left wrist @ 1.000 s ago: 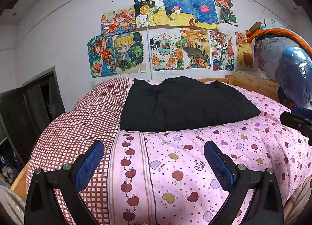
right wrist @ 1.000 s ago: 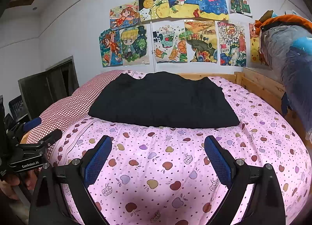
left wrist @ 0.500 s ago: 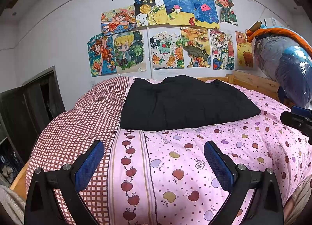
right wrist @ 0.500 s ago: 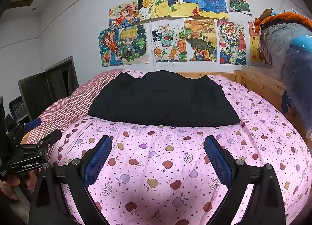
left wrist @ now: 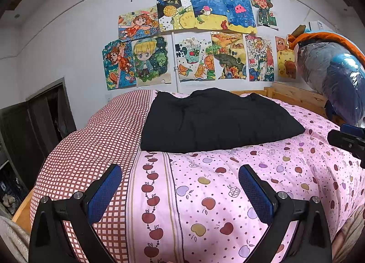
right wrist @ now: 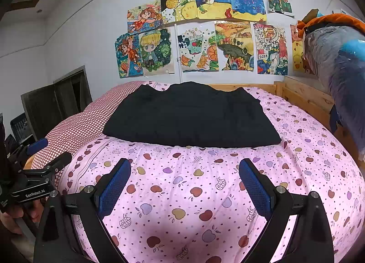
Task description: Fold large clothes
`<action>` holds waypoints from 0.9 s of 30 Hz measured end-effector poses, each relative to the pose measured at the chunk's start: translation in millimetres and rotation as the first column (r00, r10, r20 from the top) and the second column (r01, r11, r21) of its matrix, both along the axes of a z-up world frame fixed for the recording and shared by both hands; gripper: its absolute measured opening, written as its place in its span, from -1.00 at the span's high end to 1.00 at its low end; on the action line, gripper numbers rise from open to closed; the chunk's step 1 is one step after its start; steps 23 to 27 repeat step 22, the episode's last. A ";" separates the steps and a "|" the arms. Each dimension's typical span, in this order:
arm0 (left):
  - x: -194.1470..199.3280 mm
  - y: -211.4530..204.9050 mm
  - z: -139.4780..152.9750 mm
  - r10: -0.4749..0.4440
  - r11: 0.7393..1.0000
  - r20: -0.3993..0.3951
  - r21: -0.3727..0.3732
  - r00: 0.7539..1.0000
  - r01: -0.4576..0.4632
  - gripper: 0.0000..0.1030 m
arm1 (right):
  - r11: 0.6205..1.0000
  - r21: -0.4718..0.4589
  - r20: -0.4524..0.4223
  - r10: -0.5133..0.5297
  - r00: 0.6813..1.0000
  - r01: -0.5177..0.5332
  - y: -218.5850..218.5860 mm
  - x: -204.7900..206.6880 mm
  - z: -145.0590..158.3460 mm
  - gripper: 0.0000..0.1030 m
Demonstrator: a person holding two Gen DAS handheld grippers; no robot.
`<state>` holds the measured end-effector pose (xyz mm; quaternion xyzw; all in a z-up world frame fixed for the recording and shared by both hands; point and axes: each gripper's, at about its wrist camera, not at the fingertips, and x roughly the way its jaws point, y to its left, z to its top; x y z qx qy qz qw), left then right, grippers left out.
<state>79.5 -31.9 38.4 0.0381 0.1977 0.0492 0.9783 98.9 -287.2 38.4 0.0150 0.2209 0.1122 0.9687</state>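
A black garment (left wrist: pixel 216 119) lies folded into a flat rectangle on the far half of the bed (left wrist: pixel 205 194); it also shows in the right wrist view (right wrist: pixel 191 117). My left gripper (left wrist: pixel 180 181) is open and empty, held above the near part of the pink apple-print cover, short of the garment. My right gripper (right wrist: pixel 184 176) is open and empty too, also above the cover in front of the garment. The left gripper shows at the left edge of the right wrist view (right wrist: pixel 48 155). The right gripper's tip shows at the right edge of the left wrist view (left wrist: pixel 349 137).
A red checked cover (left wrist: pixel 95 140) lies along the bed's left side. A wooden bed frame (right wrist: pixel 303 96) runs along the right. Bagged clothes (right wrist: pixel 337 67) hang at the right. Drawings (left wrist: pixel 194 39) cover the back wall. A dark cabinet (left wrist: pixel 34 130) stands at the left.
Both views have tilted very slightly; the garment and both open grippers stay as they were.
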 end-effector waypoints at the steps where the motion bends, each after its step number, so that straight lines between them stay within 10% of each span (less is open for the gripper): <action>1: 0.2 0.2 -0.1 0.000 1.000 0.000 0.000 1.000 0.000 -1.00 | 1.000 0.000 0.000 0.000 1.000 0.000 -0.1 -0.1 0.0 -0.81; 27: 4.2 7.6 -13.4 0.003 0.999 -0.048 -0.043 0.999 -0.005 -1.00 | 1.000 0.003 -0.006 0.001 1.000 -0.001 1.2 0.6 -3.3 -0.81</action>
